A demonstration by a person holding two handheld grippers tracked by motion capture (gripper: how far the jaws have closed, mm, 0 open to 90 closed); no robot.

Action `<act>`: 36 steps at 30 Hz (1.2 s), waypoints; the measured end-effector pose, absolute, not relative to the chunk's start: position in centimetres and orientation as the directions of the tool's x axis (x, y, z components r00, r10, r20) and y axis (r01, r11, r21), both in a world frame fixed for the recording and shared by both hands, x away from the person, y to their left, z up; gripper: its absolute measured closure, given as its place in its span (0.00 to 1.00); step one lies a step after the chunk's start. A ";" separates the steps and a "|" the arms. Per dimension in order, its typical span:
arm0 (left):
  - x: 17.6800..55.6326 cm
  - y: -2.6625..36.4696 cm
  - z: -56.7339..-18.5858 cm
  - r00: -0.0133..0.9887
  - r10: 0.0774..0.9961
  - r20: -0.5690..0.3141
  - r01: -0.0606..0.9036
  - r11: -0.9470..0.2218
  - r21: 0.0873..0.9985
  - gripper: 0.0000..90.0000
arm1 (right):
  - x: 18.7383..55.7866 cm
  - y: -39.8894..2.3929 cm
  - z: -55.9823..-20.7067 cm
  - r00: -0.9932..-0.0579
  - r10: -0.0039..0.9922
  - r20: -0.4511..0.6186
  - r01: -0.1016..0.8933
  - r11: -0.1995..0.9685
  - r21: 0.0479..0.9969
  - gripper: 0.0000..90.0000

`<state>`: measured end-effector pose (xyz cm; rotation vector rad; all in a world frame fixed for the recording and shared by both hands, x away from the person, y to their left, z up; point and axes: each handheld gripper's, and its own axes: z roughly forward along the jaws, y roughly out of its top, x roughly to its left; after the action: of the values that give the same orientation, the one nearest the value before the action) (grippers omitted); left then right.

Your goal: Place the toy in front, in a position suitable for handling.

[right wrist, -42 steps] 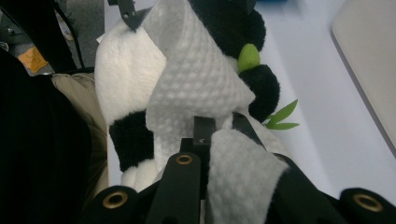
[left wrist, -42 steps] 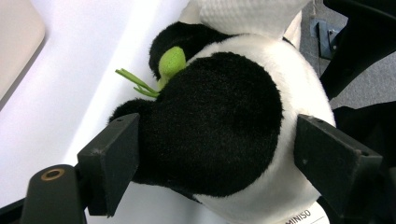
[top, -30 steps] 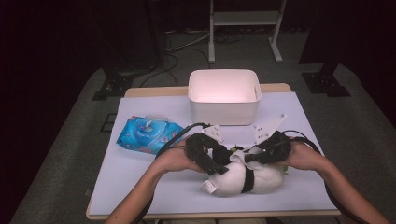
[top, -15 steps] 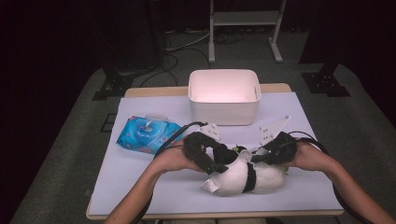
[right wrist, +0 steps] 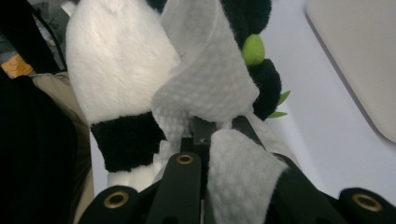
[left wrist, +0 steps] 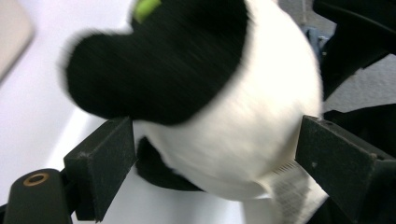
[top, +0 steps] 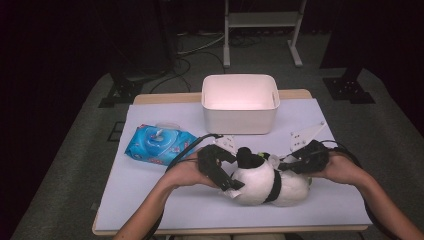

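A black-and-white plush panda (top: 260, 182) lies on the white table cover near the front edge. My left gripper (top: 231, 179) reaches in from the left. Its jaws stand wide around the panda's body (left wrist: 233, 116), have just been opening a little, and both pads (left wrist: 100, 172) still touch the fur. From the right, my right gripper (top: 287, 165) is shut on a white wet wipe (right wrist: 205, 79). The wipe folds over the jaws and rests against the panda (right wrist: 116, 65) beside a small green patch.
A white rectangular bin (top: 240, 120) stands at the middle back of the table. A blue pack of wipes (top: 160, 145) lies at the left. The white cover (top: 150, 200) ends just in front of both forearms.
My right gripper has slid a little to the right along the panda with the wipe. The left hand and the panda have stayed in place.
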<state>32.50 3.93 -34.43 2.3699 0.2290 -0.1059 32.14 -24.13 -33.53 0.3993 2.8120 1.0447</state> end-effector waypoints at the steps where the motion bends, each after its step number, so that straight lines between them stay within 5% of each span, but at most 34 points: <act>1: 32.5 3.9 -34.4 0.981 0.134 -0.142 0.195 -0.710 0.676 0.13 | 32.2 -24.3 -33.5 -0.957 0.290 -0.014 0.210 0.725 0.656 0.92; 14: 32.5 2.5 -36.1 0.976 0.093 -0.198 0.206 -0.696 0.687 0.13 | 31.5 -25.5 -33.7 -0.951 0.309 -0.002 0.225 0.699 0.679 0.92; 19: 32.6 2.9 -35.7 0.974 0.115 -0.196 0.223 -0.665 0.713 0.30 | 31.3 -25.5 -33.8 -0.950 0.313 0.000 0.222 0.674 0.704 0.92; 36: 33.4 5.7 -30.2 0.980 0.156 -0.120 0.193 -0.654 0.732 0.34 | 32.3 -24.0 -33.1 -0.951 0.305 0.055 0.227 0.565 0.793 0.93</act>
<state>33.45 5.73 -30.15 2.2942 0.2423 -0.0583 32.31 -23.95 -33.06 0.4601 2.7009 1.3487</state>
